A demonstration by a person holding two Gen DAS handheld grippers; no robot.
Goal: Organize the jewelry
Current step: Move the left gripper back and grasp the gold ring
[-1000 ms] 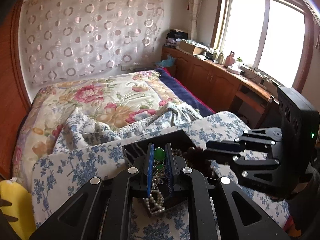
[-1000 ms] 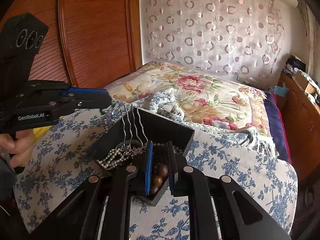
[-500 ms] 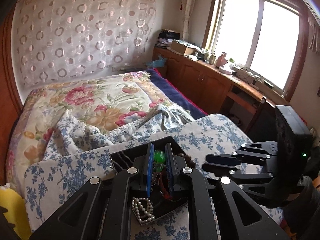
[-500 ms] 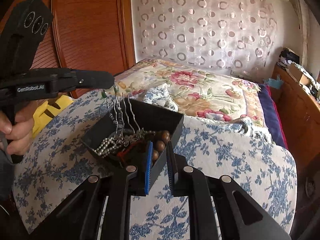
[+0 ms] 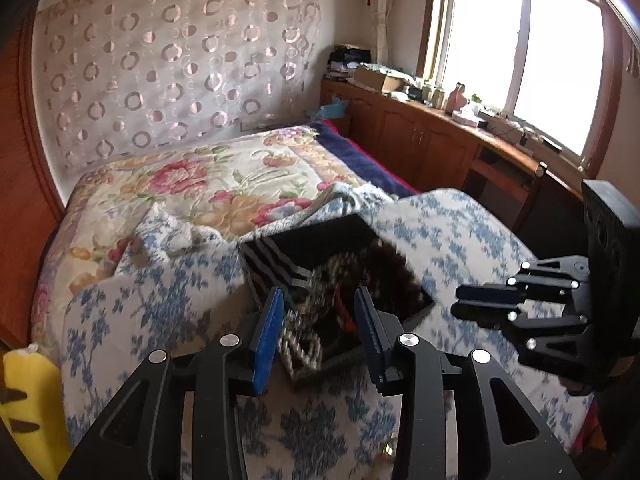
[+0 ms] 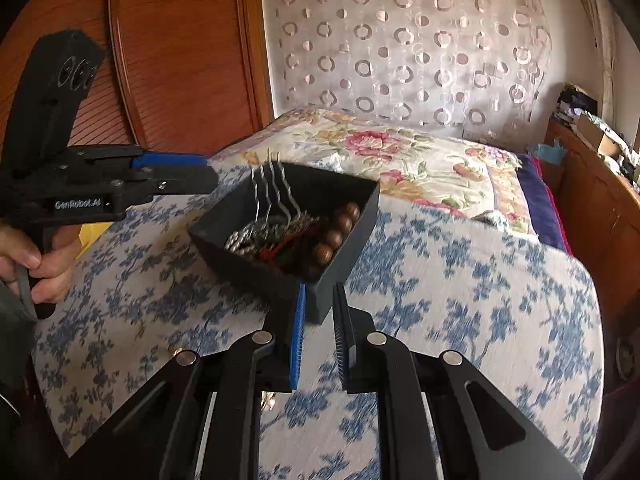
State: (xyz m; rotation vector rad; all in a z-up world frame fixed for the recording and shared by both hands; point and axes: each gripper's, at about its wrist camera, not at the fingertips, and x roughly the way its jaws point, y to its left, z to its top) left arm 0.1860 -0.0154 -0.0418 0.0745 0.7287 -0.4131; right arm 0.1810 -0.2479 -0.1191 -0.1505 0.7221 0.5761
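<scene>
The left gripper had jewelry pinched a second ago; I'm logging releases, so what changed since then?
The left gripper is opening and has let go of the green-beaded piece; nothing is between its pads, and the jewelry lies in the black tray. The right gripper stays clamped on the tray's near corner, and the tray still rests on the blue-flowered cloth.

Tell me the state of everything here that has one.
Black box, open-topped, full of jewelry.
Pearl strand, heaped inside the box.
Wooden beads, inside the box along one wall.
Left tool, jaws opening, gripping nothing.
Right tool, nearly shut about the box's corner; grip unclear.
</scene>
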